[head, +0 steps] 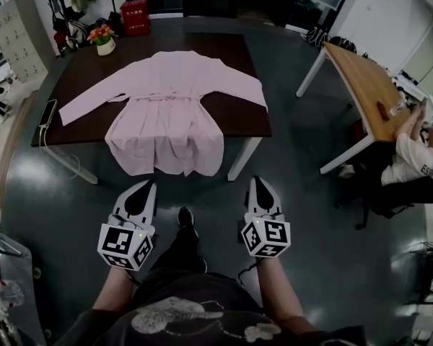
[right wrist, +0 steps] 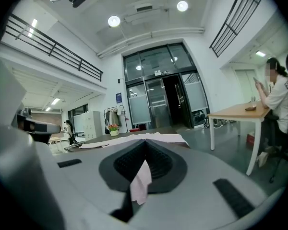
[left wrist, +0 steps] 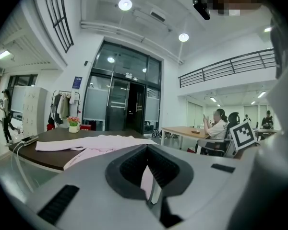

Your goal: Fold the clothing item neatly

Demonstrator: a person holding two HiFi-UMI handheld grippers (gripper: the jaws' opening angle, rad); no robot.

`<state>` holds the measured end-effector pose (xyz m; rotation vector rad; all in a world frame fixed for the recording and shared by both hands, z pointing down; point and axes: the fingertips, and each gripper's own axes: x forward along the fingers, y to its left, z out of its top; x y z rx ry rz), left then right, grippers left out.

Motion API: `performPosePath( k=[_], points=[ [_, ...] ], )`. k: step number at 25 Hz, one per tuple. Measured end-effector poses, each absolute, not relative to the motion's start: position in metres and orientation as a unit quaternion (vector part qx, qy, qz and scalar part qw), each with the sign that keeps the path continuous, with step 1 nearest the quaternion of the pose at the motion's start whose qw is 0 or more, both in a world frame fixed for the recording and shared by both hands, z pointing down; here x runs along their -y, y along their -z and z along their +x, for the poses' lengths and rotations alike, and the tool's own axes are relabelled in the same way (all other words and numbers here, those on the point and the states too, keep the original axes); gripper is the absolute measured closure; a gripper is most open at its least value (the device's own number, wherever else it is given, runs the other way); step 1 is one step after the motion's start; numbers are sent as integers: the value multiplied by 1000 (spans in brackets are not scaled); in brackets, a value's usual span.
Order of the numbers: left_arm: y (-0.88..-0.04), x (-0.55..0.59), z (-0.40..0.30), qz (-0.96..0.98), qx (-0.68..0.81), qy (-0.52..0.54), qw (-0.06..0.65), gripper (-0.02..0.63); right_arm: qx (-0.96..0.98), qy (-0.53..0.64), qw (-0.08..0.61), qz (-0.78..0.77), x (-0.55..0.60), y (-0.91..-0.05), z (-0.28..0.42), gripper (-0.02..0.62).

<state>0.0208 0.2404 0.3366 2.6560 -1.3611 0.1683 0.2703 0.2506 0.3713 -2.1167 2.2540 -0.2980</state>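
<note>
A pale pink robe lies spread face up on the dark table, sleeves stretched out to both sides and its hem hanging over the near edge. Both gripper views show it low and far ahead, as a flat pink robe. My left gripper and right gripper hover side by side over the floor, short of the table and pointing at it. Each has its jaws shut with nothing held; only the distant hem shows through the narrow slit of the left gripper and the right gripper.
A flower pot stands at the table's far left corner, with a red box behind it. A dark device with a white cable sits on the table's left edge. A wooden desk and a seated person are to the right.
</note>
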Motion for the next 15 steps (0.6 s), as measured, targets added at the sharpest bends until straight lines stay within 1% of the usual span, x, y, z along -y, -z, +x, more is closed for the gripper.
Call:
performPosePath(
  k=[7,15],
  points=[
    [-355,-156,57,895,434,-48,95,597,-709,98,-1,-699,-204,-376,311,604],
    [-366,-56,111,908,402,-63,104,596,-662,122,6,-740,-121,-382,379,604]
  ],
)
